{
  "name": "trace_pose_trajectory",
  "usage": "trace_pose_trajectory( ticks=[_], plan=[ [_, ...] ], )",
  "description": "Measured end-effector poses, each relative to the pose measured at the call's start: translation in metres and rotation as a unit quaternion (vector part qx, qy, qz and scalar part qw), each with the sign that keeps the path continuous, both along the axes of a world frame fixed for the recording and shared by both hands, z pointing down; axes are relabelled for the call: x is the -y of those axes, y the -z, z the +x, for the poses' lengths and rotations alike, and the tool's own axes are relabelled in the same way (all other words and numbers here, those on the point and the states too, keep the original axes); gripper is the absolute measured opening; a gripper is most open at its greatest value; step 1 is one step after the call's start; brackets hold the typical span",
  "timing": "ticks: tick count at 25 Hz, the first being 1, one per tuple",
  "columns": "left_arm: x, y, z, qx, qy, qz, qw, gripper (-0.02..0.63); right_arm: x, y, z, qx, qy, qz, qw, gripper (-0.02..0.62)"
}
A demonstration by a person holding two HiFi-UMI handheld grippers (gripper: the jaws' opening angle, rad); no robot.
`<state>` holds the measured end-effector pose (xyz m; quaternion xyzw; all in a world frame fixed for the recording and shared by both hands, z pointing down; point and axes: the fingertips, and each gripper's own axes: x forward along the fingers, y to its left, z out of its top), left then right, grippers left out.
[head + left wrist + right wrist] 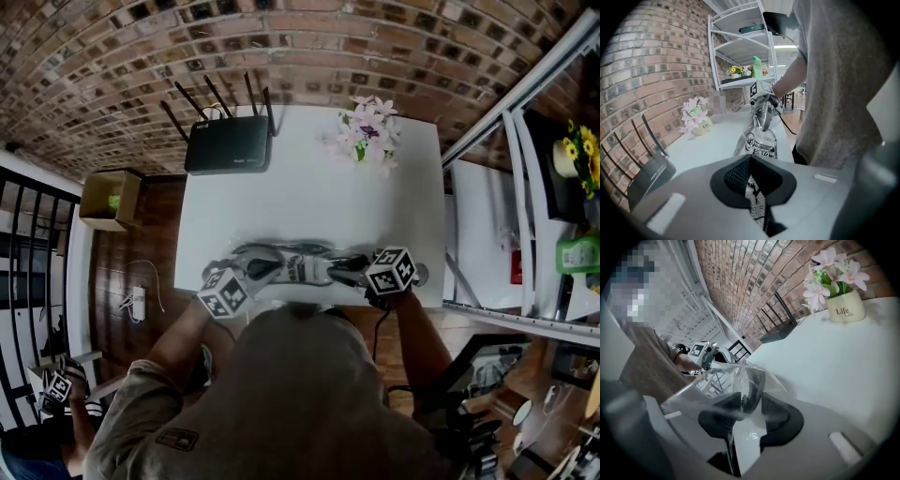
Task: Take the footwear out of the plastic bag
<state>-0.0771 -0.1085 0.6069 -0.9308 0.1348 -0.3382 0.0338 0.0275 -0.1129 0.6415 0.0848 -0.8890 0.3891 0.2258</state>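
Bag point(761, 143) pinched in left gripper point(752, 164)

I see a red brick wall point(281, 37) behind a white table point(309, 206), which carries a black router point(230, 145) and a small pot of pink flowers point(367, 131). The floor point(141, 272) is dark wood, with a cardboard box point(111, 199) on it. A white shelf unit point(483, 234) stands at the right and a black railing point(28, 234) at the left.
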Motion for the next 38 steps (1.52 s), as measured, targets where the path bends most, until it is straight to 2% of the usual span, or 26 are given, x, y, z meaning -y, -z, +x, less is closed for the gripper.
trace_pose_trajectory(
  ticks=[3,8,13,16,20,25,31,38],
  plan=[
    [0.003,0.0,-0.004,-0.01,0.012,-0.005,0.9999,0.007,0.002,0.005,0.001,0.008,-0.006,0.006,1.0,0.13],
    [0.014,-0.002,-0.024,-0.023,0.057,-0.014,0.998,0.13,0.006,0.014,0.011,0.024,-0.023,0.013,0.999,0.104],
    [0.03,0.011,-0.05,-0.031,0.102,-0.001,0.9943,0.19,0.009,0.021,0.021,0.025,-0.03,0.036,0.999,0.1],
    [0.033,0.014,-0.056,-0.016,0.088,-0.003,0.996,0.22,0.009,0.027,0.023,0.021,-0.021,0.06,0.998,0.098],
    [0.027,0.007,-0.048,0.027,0.026,-0.011,0.9992,0.252,0.008,0.035,0.021,0.01,0.005,0.105,0.994,0.097],
    [0.026,-0.006,-0.042,0.064,-0.008,-0.018,0.9977,0.248,0.006,0.043,0.018,0.005,0.024,0.131,0.991,0.094],
    [0.022,-0.013,-0.052,0.07,-0.006,-0.028,0.9971,0.133,0.005,0.046,0.028,0.005,0.007,0.13,0.991,0.094],
    [0.024,-0.015,-0.076,0.088,0.007,-0.029,0.9957,0.035,0.003,0.044,0.046,0.0,-0.013,0.123,0.992,0.094]
  ],
)
